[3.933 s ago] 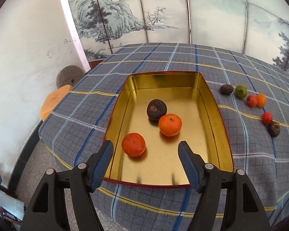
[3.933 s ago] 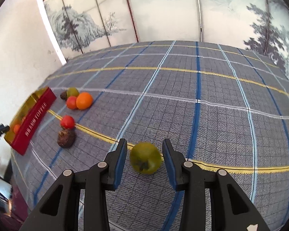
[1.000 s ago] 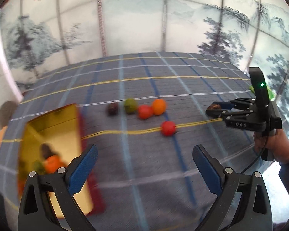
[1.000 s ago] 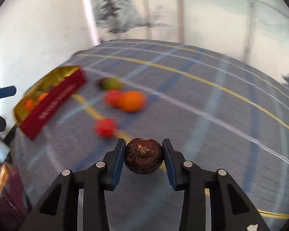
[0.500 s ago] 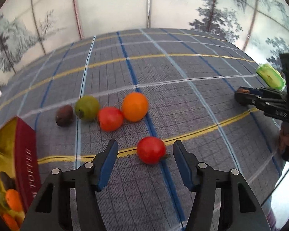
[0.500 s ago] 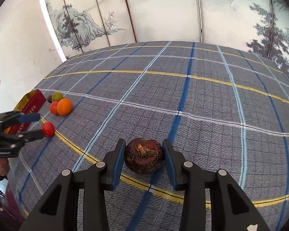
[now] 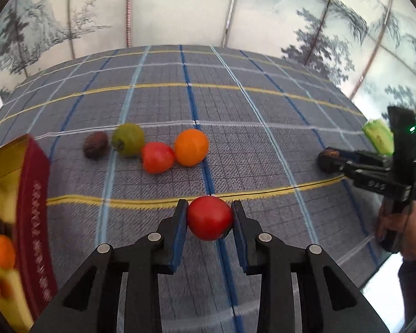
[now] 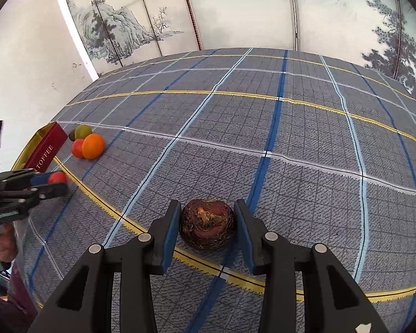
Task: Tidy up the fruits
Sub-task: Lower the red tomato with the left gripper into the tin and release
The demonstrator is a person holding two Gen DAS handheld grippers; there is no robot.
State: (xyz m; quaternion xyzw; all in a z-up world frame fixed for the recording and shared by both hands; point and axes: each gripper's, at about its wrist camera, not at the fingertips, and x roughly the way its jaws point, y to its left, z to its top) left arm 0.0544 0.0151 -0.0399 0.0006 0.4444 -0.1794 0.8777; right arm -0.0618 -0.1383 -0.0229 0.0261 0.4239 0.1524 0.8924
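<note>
My left gripper [image 7: 209,206] is shut on a red round fruit [image 7: 209,217], low over the plaid tablecloth beside a yellow stripe. Further back lie an orange fruit [image 7: 191,147], a second red fruit [image 7: 156,157], a green fruit [image 7: 128,143] and a small dark fruit [image 7: 96,144]. The red and gold tin [image 7: 33,208] at the left edge holds several fruits. My right gripper [image 8: 207,208] is shut on a dark brown wrinkled fruit [image 8: 207,227], close to the cloth. It shows in the left wrist view as the right gripper [image 7: 328,156] at far right.
A green object [image 7: 377,136] lies at the table's right edge behind the right gripper. A person's hand [image 7: 396,222] holds that gripper's handle. A painted folding screen stands behind the table. The cloth's near edge drops off just below both grippers.
My left gripper came forward and down over the lone red fruit, and its jaws went from wide to shut on it. The right gripper swung away from the tin, still holding the dark fruit.
</note>
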